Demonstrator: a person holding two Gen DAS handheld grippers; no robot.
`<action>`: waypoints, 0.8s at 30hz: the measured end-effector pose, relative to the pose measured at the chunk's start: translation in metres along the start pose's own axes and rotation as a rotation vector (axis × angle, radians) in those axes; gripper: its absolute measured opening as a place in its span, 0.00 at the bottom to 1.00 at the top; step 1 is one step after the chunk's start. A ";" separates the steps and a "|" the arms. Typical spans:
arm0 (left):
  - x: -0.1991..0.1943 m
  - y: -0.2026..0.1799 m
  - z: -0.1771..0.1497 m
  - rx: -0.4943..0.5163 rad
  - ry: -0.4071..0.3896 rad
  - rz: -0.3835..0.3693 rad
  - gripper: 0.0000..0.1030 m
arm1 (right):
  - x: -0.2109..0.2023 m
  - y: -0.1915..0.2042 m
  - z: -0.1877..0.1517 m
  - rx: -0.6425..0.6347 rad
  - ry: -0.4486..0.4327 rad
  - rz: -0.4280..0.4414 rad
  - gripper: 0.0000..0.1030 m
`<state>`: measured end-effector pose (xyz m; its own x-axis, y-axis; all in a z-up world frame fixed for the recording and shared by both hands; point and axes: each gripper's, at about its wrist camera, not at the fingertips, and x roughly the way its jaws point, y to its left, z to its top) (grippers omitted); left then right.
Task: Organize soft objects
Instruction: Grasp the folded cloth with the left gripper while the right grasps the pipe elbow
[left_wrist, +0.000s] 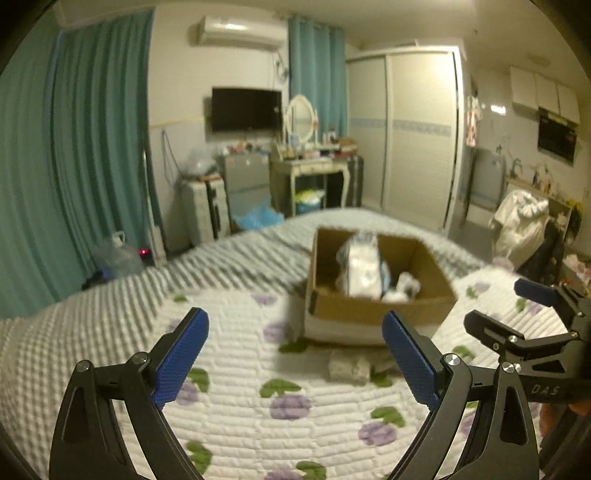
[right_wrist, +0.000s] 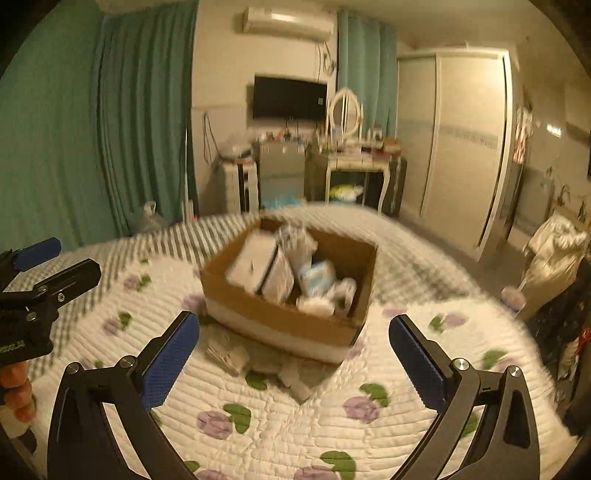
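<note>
Over on the left, the left gripper (left_wrist: 295, 356) hangs above the bed (left_wrist: 236, 369), its blue pads spread wide with nothing between them, fully released. Below it runs the white quilt (left_wrist: 229, 332) with purple flowers and green leaves, and further back a grey-and-white striped blanket (left_wrist: 236, 254) covers the far part of the bed.

Moving toward the middle, here's the cardboard box (left_wrist: 373, 306), sitting open on the quilt ahead of both grippers. Inside it, soft white packets (left_wrist: 360, 264) are piled up; the right wrist view shows the same box (right_wrist: 280, 317) holding several pale wrapped bundles (right_wrist: 291, 273), blurred, so what exactly they are is hard to say. Just in front of the box, a small whitish soft item (left_wrist: 349, 365) lies on the quilt, near the box's front edge; from the right wrist view a scatter of pale pieces (right_wrist: 229, 354) lies there too, close under the box's near corner.

Further right, the right gripper (right_wrist: 294, 362) also stands wide apart, empty, poised above the quilt with the box straight ahead. It shows up at the right edge of the left wrist view (left_wrist: 517, 306), beside the box, and the left gripper appears at the left edge of the right wrist view (right_wrist: 59, 260).
</note>
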<state>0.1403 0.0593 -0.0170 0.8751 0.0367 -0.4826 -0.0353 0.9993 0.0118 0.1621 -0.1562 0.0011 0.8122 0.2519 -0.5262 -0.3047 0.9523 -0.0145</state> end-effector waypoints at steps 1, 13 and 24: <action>0.008 0.001 -0.007 0.005 0.015 0.001 0.94 | 0.017 -0.003 -0.008 0.018 0.023 0.016 1.00; 0.093 -0.009 -0.065 0.049 0.161 -0.027 0.94 | 0.144 -0.010 -0.076 0.068 0.251 0.078 0.77; 0.105 -0.037 -0.082 0.100 0.228 -0.075 0.94 | 0.161 -0.024 -0.096 0.123 0.261 0.115 0.17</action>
<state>0.1938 0.0255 -0.1394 0.7418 -0.0286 -0.6700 0.0834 0.9953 0.0498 0.2524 -0.1550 -0.1646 0.6157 0.3220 -0.7192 -0.3121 0.9377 0.1527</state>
